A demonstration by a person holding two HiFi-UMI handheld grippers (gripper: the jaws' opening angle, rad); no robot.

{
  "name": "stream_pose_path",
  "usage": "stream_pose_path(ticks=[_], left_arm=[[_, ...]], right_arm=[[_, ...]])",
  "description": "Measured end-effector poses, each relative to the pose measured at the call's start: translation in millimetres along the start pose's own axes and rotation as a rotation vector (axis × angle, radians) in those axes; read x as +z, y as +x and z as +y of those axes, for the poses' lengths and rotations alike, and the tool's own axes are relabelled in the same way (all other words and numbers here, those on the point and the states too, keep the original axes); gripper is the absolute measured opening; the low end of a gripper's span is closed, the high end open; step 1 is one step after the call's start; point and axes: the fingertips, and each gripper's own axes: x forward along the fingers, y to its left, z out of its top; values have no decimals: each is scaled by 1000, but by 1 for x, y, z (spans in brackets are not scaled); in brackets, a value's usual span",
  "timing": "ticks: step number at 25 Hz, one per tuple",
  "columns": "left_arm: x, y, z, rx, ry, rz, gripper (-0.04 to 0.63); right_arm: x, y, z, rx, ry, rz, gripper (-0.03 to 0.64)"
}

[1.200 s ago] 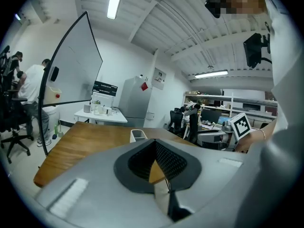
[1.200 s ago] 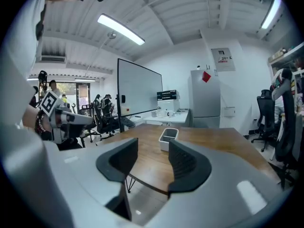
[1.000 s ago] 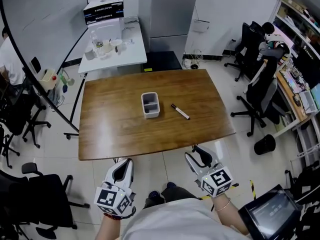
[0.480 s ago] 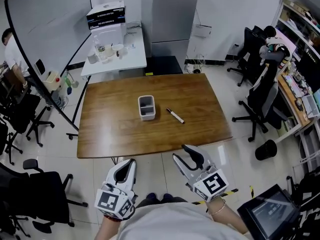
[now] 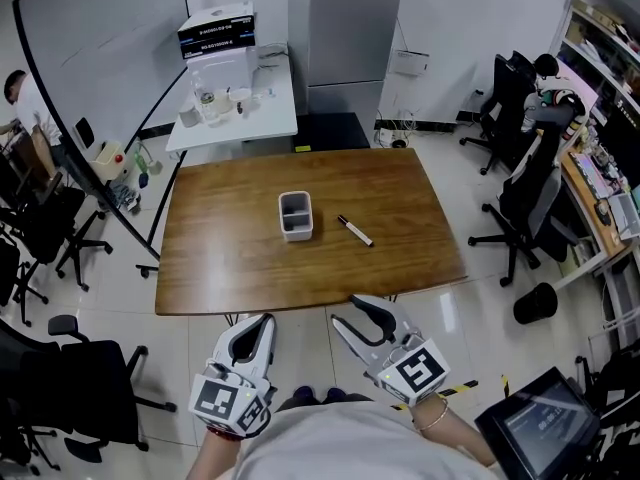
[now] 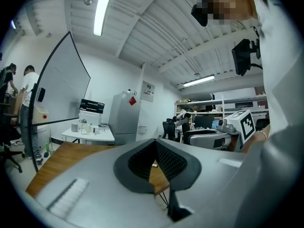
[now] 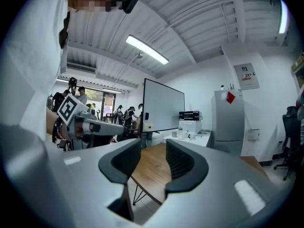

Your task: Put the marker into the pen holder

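We find the marker (image 5: 355, 231) lying flat on the wooden surface (image 5: 230, 258), at the 3 o'clock side of the pen holder (image 5: 296, 215), near it but not touching, its length running from 10 to 4 o'clock. The pen holder stands upright near the middle of the surface, its mouth facing up and its compartments apparently empty, so it is ready to receive the marker. Both tools hang off the surface beyond its 6 o'clock edge, close to the person's body. The right hand-held gripper (image 5: 352, 311) is released: its jaws stand apart with only the surface and the floor showing through the gap, and it tilts toward 11 o'clock. We judge that it is readied for the pickup because the marker lies on its side. The left hand-held gripper (image 5: 262, 320) is clenched on nothing, its pad tips meeting, and we judge it idle. No grasp has been made and the task is at its outset. The next move calls for a reach toward 12 o'clock and jaws set across the marker's thin barrel, which may roll if it is nudged.
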Motion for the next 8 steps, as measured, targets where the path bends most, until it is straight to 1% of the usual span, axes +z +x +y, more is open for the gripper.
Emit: stream_pose_path(ticks=[8], left_arm=[[0,4,-3,7,6,-9,2]], right_arm=[[-1,8,5,48,-17,-7,150]])
